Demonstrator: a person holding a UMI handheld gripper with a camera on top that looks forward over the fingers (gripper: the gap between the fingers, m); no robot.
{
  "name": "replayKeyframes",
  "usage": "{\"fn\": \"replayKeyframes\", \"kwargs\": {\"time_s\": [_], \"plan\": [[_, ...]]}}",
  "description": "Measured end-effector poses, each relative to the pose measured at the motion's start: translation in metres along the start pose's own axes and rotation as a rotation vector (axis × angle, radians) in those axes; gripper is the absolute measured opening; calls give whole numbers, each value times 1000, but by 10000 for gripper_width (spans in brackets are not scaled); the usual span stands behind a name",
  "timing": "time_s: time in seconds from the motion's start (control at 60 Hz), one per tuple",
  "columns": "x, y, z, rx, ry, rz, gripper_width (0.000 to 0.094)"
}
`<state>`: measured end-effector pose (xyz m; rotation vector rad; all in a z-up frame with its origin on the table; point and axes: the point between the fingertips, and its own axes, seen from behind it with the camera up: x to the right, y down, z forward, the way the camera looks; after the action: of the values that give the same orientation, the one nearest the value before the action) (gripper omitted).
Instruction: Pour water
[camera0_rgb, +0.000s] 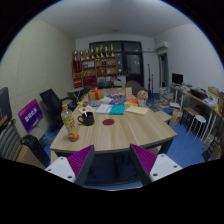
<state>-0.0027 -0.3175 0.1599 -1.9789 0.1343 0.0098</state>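
Observation:
A clear bottle with an orange cap (70, 122) stands near the left edge of a wooden table (118, 130). A dark mug (86, 118) sits just right of it. My gripper (113, 160) is held back from the table's near edge, well short of both. Its two purple pads (80, 160) stand wide apart with nothing between them.
Papers, books and small items (120, 103) cover the table's far half. Black chairs (48, 103) stand to the left, one with a purple sign (30, 113). Shelves (95, 66) line the back wall. A desk with a monitor (178, 80) and stools (197, 122) are on the right.

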Motion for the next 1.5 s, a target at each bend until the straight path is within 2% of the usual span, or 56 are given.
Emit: {"fn": "replayKeyframes", "kwargs": {"time_s": [0.05, 0.15, 0.3, 0.367, 0.517, 0.717, 0.85, 1.15, 1.233, 1.3, 1.367, 1.5], "plan": [[5, -2, 0, -4, -8, 2, 792], [1, 17, 1, -73, 8, -1, 794], [-1, 18, 11, -79, 26, -29, 793], [-17, 19, 15, -45, 25, -56, 795], [-71, 19, 37, 27, -56, -98, 794], [-165, 23, 113, 90, -98, -88, 787], [-213, 9, 186, 133, -77, -90, 788], [-243, -6, 297, 159, 1, -102, 791], [-235, -12, 306, 178, 21, -86, 732], [-228, -23, 316, 203, 51, -81, 500], [-225, -22, 319, 171, 66, -102, 466], [-249, -24, 328, 126, -20, -182, 425]]}}
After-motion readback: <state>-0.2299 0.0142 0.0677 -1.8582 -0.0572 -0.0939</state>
